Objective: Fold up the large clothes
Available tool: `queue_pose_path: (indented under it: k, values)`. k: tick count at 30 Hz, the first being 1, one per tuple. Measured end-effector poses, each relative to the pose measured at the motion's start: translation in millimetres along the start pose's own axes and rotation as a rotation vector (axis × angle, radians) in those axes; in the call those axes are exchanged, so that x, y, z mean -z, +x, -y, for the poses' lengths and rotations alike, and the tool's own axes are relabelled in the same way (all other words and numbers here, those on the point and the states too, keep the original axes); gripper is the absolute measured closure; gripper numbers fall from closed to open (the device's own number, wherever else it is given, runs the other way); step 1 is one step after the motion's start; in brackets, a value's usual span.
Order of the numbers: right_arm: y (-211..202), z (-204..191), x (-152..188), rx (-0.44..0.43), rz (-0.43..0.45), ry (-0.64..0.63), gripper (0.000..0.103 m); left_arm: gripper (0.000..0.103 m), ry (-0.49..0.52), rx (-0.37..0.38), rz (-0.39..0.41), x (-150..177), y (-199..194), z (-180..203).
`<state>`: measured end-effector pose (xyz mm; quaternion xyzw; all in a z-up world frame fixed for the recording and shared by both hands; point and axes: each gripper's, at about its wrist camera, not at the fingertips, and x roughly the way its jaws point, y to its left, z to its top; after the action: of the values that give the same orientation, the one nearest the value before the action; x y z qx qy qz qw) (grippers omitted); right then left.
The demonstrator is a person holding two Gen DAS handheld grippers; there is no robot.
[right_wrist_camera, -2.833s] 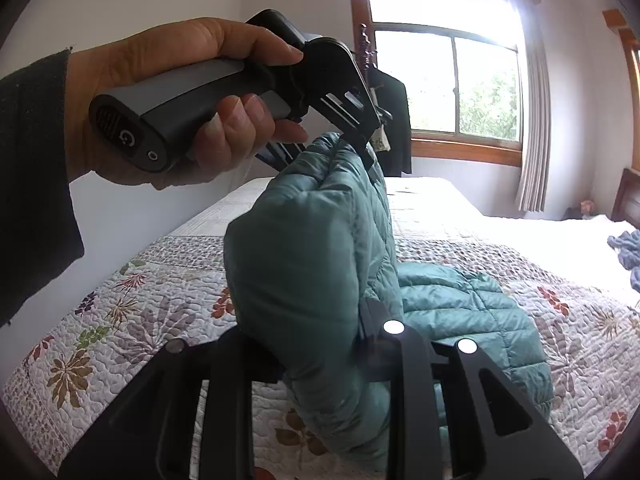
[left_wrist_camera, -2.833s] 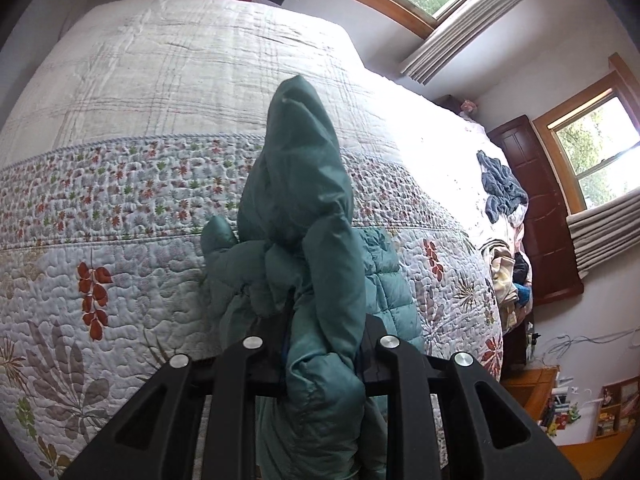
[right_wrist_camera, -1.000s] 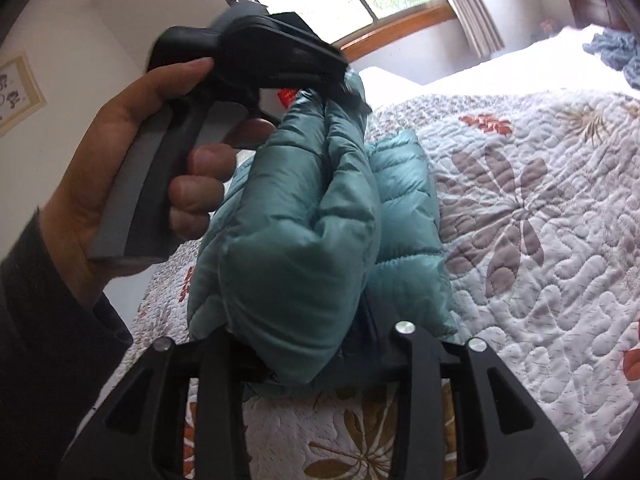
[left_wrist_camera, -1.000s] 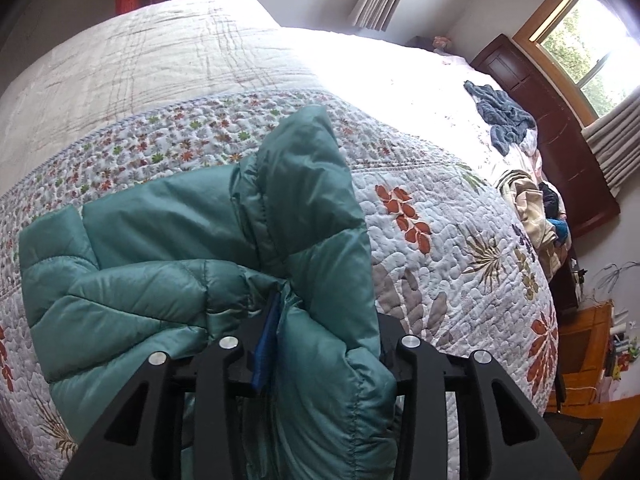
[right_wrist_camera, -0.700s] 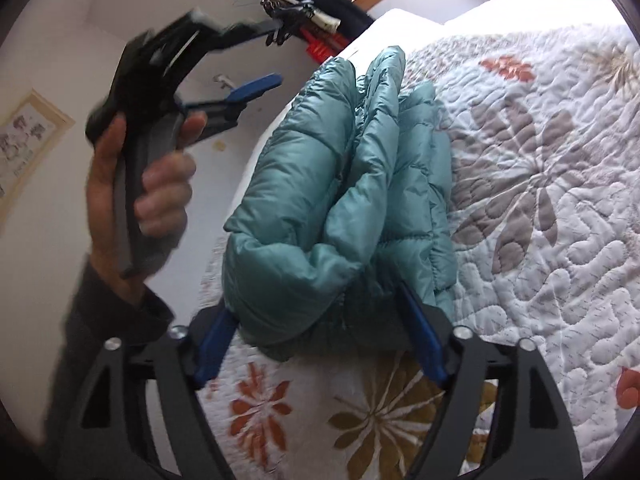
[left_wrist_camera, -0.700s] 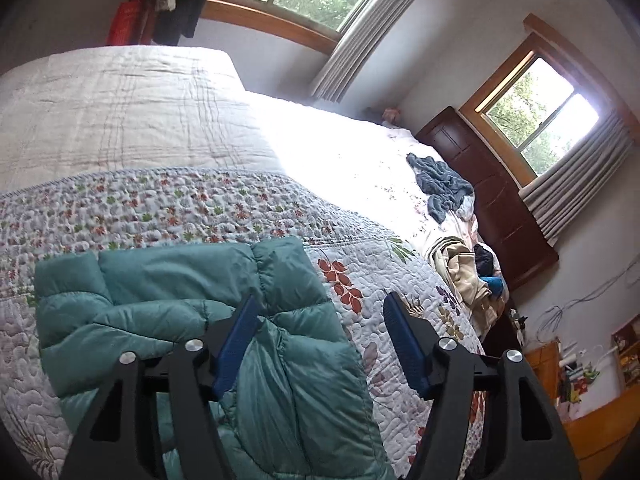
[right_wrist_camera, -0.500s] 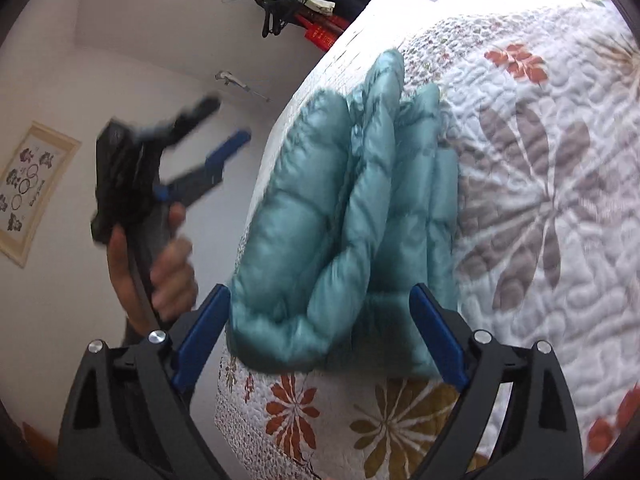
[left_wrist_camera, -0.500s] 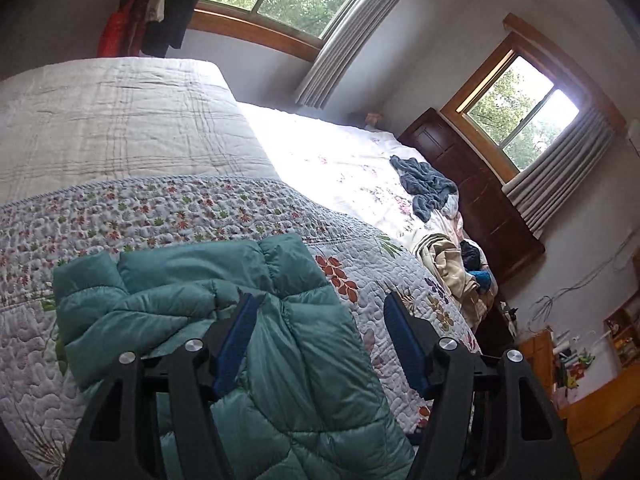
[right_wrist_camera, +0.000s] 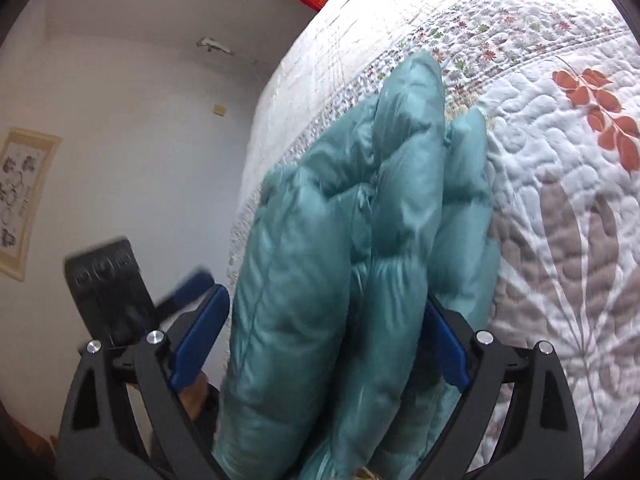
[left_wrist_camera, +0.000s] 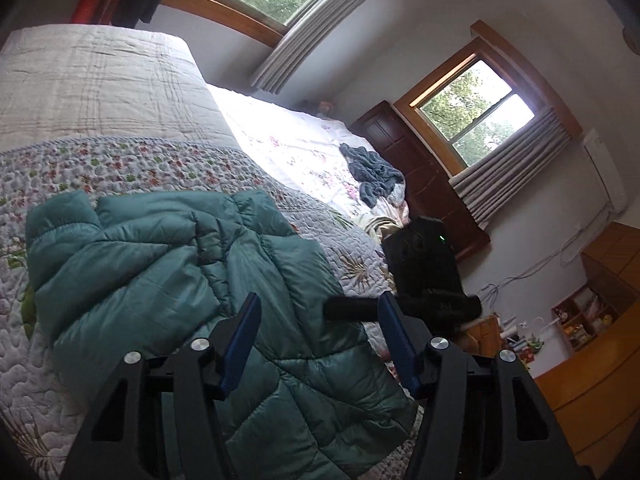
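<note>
Hovering both wide-open, empty tongs, left gripper (left_wrist_camera: 318, 336) and right gripper (right_wrist_camera: 326, 344), we see the folded jacket (left_wrist_camera: 192, 280) just ahead, lengthwise along the bed's (left_wrist_camera: 100, 92) near edge.

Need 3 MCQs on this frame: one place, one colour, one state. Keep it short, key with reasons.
1. Where does the puffer jacket lie?
A. on the floral quilt
B. on the wooden dresser
C. on a hanger

2. What colour is the crumpled cloth near the dark headboard?
A. red
B. grey-blue
C. yellow

3. How are the left claw and right claw?
A. both shut on the jacket
B. left shut, right open
C. both open

Key: 1 A, the jacket rests flat on the quilt; 2 B, the heap is grey-blue; 3 C, blue pads stand wide apart in both wrist views.
</note>
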<state>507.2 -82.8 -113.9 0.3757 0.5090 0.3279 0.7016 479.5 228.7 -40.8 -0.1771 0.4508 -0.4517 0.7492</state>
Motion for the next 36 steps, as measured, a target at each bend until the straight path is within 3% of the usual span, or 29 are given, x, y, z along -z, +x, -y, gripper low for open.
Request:
queue_pose_path:
  k: [1, 4, 7, 12, 14, 16, 17, 18, 20, 22, 25, 28, 29, 30, 31, 34, 36]
  values:
    - [-0.7, 5.3, -2.1, -0.02, 0.001, -0.012, 0.055, 0.044, -0.003, 0.021, -0.011, 2.9, 2.7, -0.1]
    - [-8.7, 27.1, 2.6, -0.074, 0.029, -0.03, 0.073, 0.044, 0.002, 0.077, -0.044, 10.7, 10.6, 1.1]
    - [-17.5, 71.6, 19.9, -0.161, 0.069, 0.068, 0.075, 0.044, 0.027, 0.133, -0.071, 18.3, 19.6, 7.6]
    - [-11.8, 119.2, 38.7, -0.203, 0.088, 0.16, 0.074, 0.044, 0.062, 0.214, -0.17, 45.0, 50.3, 23.3]
    - [-15.2, 115.2, 40.9, -0.202, 0.092, 0.133, 0.066, 0.044, 0.107, 0.205, -0.22, 57.5, 63.4, 34.3]
    - [-24.0, 105.3, 31.4, -0.165, 0.105, 0.113, 0.042, 0.044, 0.118, 0.17, -0.251, 61.3, 73.5, 34.9]
    - [-34.8, 101.4, 31.2, -0.115, 0.133, 0.09, 0.039, 0.044, 0.114, 0.16, -0.259, 62.3, 75.6, 32.9]
    - [-50.6, 87.8, 30.0, -0.049, 0.188, 0.042, 0.038, 0.044, 0.108, 0.16, -0.261, 62.4, 75.9, 30.8]
    - [-71.2, 65.2, 28.3, -0.042, 0.232, -0.01, 0.038, 0.044, 0.093, 0.17, -0.254, 60.9, 72.6, 27.8]
    - [-72.7, 46.4, 24.1, -0.046, 0.22, -0.054, 0.038, 0.044, 0.092, 0.192, -0.23, 58.7, 66.0, 30.7]
    - [-52.5, 41.6, 14.0, 0.025, 0.146, -0.036, 0.038, 0.044, 0.115, 0.227, -0.206, 58.5, 61.7, 44.8]
    - [-33.5, 44.7, 9.1, 0.001, 0.089, -0.015, 0.045, 0.044, 0.123, 0.252, -0.215, 59.3, 70.1, 57.0]
    - [-30.9, 46.6, 8.5, -0.022, 0.089, -0.008, 0.054, 0.044, 0.125, 0.266, -0.225, 60.5, 73.9, 60.4]
    - [-29.8, 46.5, 6.3, -0.038, 0.092, -0.009, 0.07, 0.044, 0.136, 0.27, -0.238, 63.3, 78.7, 64.0]
    - [-29.9, 46.6, 5.9, -0.046, 0.096, -0.017, 0.076, 0.044, 0.146, 0.26, -0.25, 66.9, 84.1, 66.6]
    - [-39.9, 46.4, 14.8, -0.038, 0.124, -0.044, 0.079, 0.045, 0.139, 0.233, -0.291, 77.8, 96.6, 62.7]
    - [-42.6, 43.0, 22.2, -0.049, 0.144, -0.049, 0.075, 0.048, 0.129, 0.224, -0.31, 84.6, 103.2, 56.8]
